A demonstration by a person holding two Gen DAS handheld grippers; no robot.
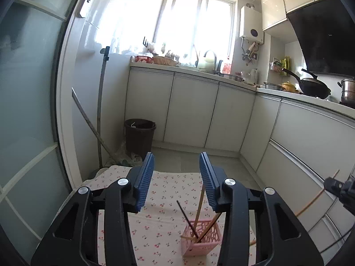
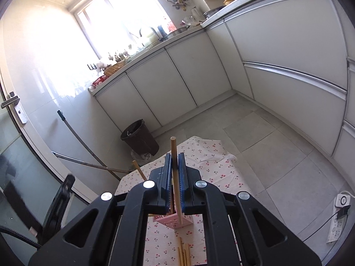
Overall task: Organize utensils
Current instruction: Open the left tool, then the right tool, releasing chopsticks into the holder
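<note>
A pink perforated basket (image 1: 200, 238) stands on a cherry-print cloth (image 1: 164, 190) and holds several chopsticks, one dark (image 1: 186, 219) and the others wooden. My left gripper (image 1: 176, 156) hovers above and behind the basket, open, with nothing between its blue pads. My right gripper (image 2: 174, 156) is shut on a wooden chopstick (image 2: 173, 144), held almost upright with its lower tip over the basket (image 2: 172, 220). It also shows at the right edge of the left wrist view, where the right gripper (image 1: 339, 188) holds the chopstick (image 1: 315, 201) slanted. More wooden chopsticks (image 2: 184, 252) lie on the cloth in front of the basket.
The cloth covers a small low table on a tiled kitchen floor. A brown bin (image 1: 139, 135) and leaning mop handles (image 1: 99, 110) stand at the far left by a glass door. White cabinets (image 1: 190, 113) line the back and right. A power strip (image 2: 337, 223) lies on the floor at right.
</note>
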